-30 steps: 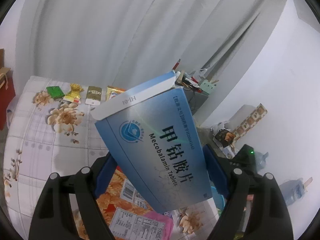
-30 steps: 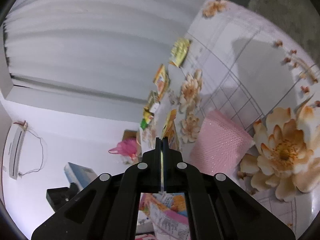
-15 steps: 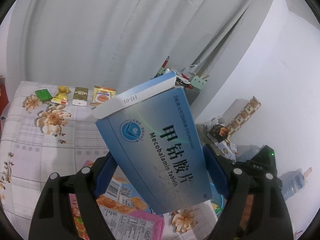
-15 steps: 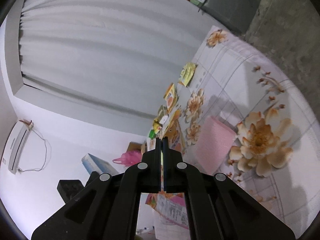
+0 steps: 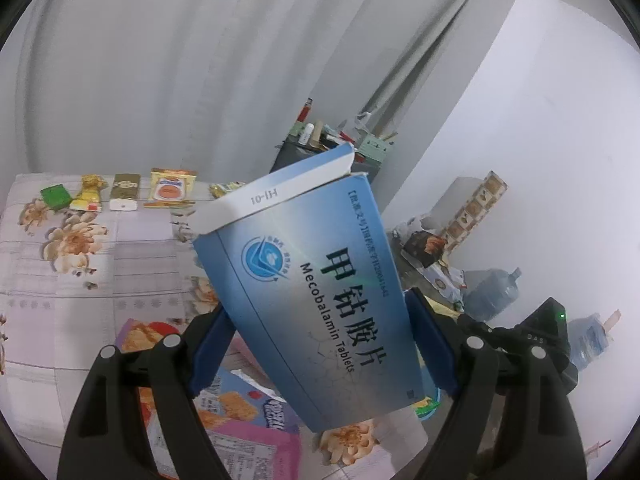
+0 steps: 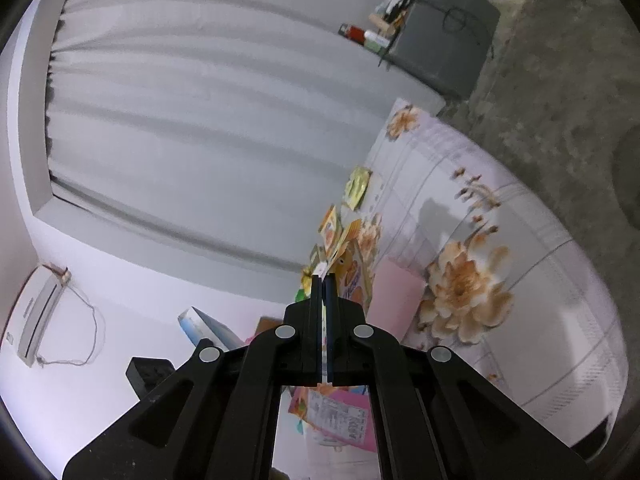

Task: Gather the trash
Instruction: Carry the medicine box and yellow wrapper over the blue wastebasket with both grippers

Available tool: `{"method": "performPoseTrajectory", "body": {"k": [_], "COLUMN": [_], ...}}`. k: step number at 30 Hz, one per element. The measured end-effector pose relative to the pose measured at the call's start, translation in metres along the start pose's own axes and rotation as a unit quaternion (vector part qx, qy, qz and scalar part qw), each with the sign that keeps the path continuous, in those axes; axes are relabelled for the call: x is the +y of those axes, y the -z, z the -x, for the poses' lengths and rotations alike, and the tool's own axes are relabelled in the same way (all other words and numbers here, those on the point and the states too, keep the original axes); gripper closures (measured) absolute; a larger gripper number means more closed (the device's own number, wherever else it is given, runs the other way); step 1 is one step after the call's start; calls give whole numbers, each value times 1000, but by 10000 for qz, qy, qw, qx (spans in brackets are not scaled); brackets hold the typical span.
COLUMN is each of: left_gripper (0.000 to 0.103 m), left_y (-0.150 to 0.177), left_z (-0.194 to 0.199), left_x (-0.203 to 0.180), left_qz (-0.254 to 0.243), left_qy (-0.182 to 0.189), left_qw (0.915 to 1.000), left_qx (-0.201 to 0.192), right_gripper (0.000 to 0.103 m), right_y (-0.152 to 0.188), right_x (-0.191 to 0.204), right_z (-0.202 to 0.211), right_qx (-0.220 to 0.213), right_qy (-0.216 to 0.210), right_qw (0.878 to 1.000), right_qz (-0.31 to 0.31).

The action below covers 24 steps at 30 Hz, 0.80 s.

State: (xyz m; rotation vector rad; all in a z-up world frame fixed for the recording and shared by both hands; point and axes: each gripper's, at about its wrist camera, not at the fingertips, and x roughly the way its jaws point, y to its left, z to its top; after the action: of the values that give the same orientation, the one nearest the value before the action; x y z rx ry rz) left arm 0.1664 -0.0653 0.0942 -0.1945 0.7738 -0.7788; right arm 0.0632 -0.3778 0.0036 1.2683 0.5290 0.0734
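A blue and white medicine box (image 5: 320,288) labelled Mecobalamin Tablets stands tilted between the blue pads (image 5: 210,344) of my left gripper (image 5: 316,312), which is shut on its sides. Below the box lie pink and orange snack wrappers (image 5: 240,420). My right gripper (image 6: 323,278) is shut, with the thin edge of a snack wrapper (image 6: 352,272) pinched between its fingers; more of that wrapper hangs beneath (image 6: 332,412). In the right wrist view the medicine box (image 6: 204,326) shows at the lower left.
A bed with a floral sheet (image 5: 60,264) (image 6: 520,240) carries a row of small packets (image 5: 124,192) along its far edge by the grey curtain. A grey cabinet (image 6: 444,32) with clutter stands beyond. Water bottles (image 5: 492,292) and boxes sit on the floor to the right.
Both grippers have swung sideways over the bed; in the right wrist view the cabinet and bare floor have come into sight. Both grips are unchanged.
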Motion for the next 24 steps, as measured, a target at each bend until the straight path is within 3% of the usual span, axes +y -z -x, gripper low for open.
{"method": "performPoseTrajectory", "body": {"k": [13,24], "left_gripper": [23,23], "left_y": [7,24], "left_z": [-29,-83], "left_x": [-56,-140], "left_qz": [-425,-887], "left_qy": [240,870], "left_qw": [9985,9892], "left_qx": [231,783], "right_gripper": [103,103], "right_y": [-10,-14], "right_x": [-26,-69], "right_z": [66,144], "right_qx": [-629,-1438], "right_qy": [-36,277], "right_qw": [9979,9881], "right_qz": [-164,-476]}}
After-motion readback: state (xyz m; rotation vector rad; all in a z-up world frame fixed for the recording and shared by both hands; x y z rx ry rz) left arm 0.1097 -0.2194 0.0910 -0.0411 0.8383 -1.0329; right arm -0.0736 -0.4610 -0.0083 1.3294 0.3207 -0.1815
